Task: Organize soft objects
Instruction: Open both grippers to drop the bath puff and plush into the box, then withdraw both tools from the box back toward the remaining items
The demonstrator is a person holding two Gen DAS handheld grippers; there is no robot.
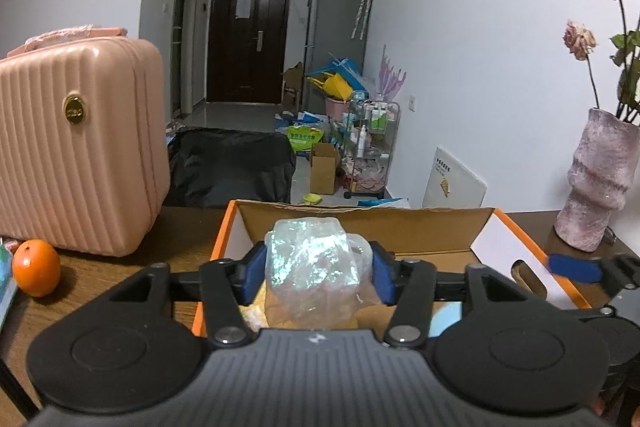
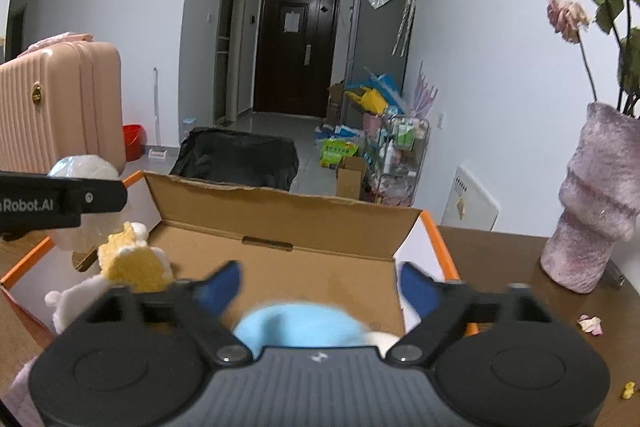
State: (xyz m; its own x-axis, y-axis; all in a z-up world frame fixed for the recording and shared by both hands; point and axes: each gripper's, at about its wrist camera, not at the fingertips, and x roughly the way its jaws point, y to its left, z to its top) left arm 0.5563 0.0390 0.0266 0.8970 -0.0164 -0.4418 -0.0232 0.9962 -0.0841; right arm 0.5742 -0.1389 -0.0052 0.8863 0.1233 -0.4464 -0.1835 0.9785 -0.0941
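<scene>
An open cardboard box with orange edges (image 1: 360, 213) (image 2: 280, 197) stands on the wooden table. My left gripper (image 1: 317, 277) hovers over its left part. Both blue pads touch the sides of a soft bundle wrapped in clear plastic (image 1: 310, 259), which stands upright between them. The right wrist view shows this bundle (image 2: 82, 167) at the left. A yellow and white plush (image 2: 134, 267) lies in the box under it. My right gripper (image 2: 322, 287) is open wide over the box floor. A light blue plush (image 2: 300, 325) lies just below its pads, touching neither.
A pink ribbed suitcase (image 1: 76, 147) stands on the table to the left, with an orange (image 1: 36, 267) in front of it. A pinkish vase (image 2: 596, 203) with dried roses stands on the right. Petals (image 2: 591, 323) lie near it. A cluttered hallway lies beyond the table.
</scene>
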